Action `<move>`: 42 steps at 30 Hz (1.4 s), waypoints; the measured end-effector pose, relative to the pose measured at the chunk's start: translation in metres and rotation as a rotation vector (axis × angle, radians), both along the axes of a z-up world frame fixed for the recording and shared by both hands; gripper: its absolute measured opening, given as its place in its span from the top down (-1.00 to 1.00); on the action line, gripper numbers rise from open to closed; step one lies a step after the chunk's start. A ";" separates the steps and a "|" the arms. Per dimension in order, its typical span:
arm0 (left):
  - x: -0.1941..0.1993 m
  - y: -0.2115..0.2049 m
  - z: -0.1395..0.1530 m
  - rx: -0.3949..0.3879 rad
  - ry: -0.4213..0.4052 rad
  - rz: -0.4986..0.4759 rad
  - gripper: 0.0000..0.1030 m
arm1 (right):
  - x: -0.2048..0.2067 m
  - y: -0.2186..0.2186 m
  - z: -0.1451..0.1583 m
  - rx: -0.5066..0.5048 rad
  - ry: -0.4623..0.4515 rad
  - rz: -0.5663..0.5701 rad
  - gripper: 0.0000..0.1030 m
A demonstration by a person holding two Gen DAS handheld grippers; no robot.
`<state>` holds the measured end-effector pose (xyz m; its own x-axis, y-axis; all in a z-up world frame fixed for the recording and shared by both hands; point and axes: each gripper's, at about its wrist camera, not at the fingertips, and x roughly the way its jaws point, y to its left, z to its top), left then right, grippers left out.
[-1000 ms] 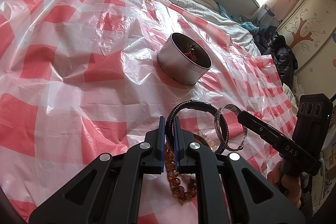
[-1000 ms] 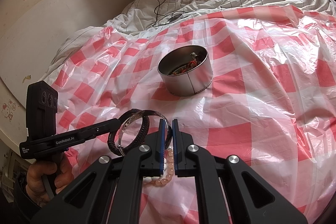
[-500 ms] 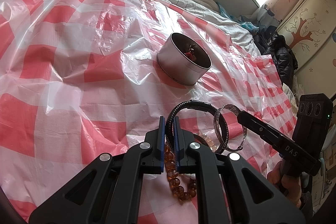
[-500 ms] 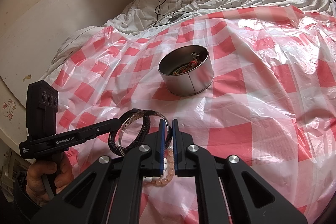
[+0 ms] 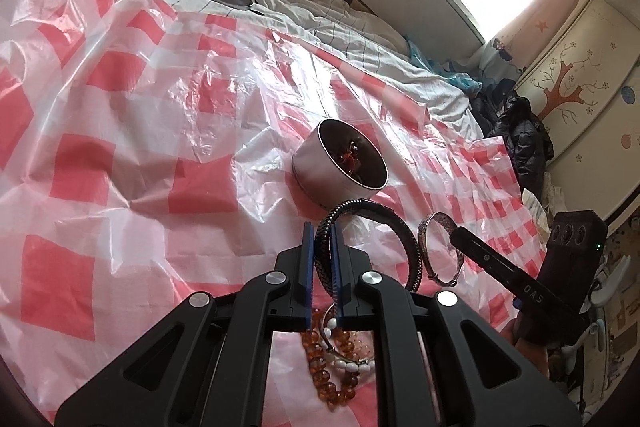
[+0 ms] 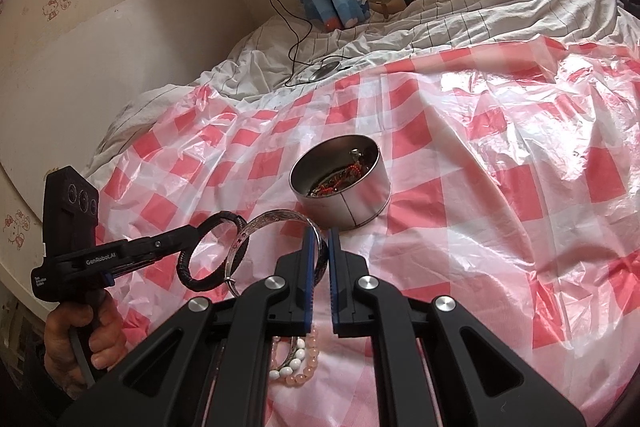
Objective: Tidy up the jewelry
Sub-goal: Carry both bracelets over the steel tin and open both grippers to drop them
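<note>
My left gripper [image 5: 322,251] is shut on a black braided leather bracelet [image 5: 404,227], held up off the cloth. My right gripper [image 6: 319,253] is shut on a silver engraved bangle [image 6: 272,219], also lifted. Each gripper shows in the other's view, the right gripper [image 5: 460,235] and the left gripper [image 6: 192,233], with the two rings side by side. A round silver tin [image 5: 320,171] [image 6: 360,203] with red jewelry inside stands just beyond them. Below the fingers lie an amber bead bracelet [image 5: 332,383], a white bead bracelet [image 6: 286,371] and a pale pink bead bracelet [image 6: 308,359].
A red-and-white checked plastic sheet [image 6: 500,187] covers the bed. A black cable and a round disc [image 6: 326,69] lie on the white bedding behind. Dark clothes [image 5: 516,131] are piled beside a cupboard at the right. A hand [image 6: 92,335] holds the left gripper's handle.
Both grippers have risen with their bracelets, the left one more, and now sit closer to the tin. The bead bracelets stay on the sheet.
</note>
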<state>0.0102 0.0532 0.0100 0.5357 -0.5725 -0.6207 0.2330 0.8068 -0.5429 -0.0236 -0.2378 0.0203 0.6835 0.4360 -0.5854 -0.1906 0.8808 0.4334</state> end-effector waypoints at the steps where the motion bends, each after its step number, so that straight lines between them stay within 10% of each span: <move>1: 0.006 -0.001 0.001 -0.003 -0.001 0.002 0.87 | 0.003 -0.001 0.001 0.001 -0.004 -0.005 0.86; 20: 0.129 -0.099 -0.016 0.280 0.007 -0.029 0.84 | 0.105 -0.015 -0.004 -0.090 -0.041 -0.111 0.86; 28: 0.090 -0.058 0.012 0.275 -0.047 0.040 0.36 | 0.125 0.044 -0.034 -0.333 0.019 -0.031 0.61; 31: 0.067 -0.039 0.005 0.266 -0.017 0.050 0.24 | 0.105 0.031 -0.010 -0.307 -0.054 -0.088 0.10; 42: -0.036 0.001 0.006 0.188 -0.029 0.079 -0.44 | -0.016 -0.009 0.014 -0.116 -0.021 -0.116 -0.38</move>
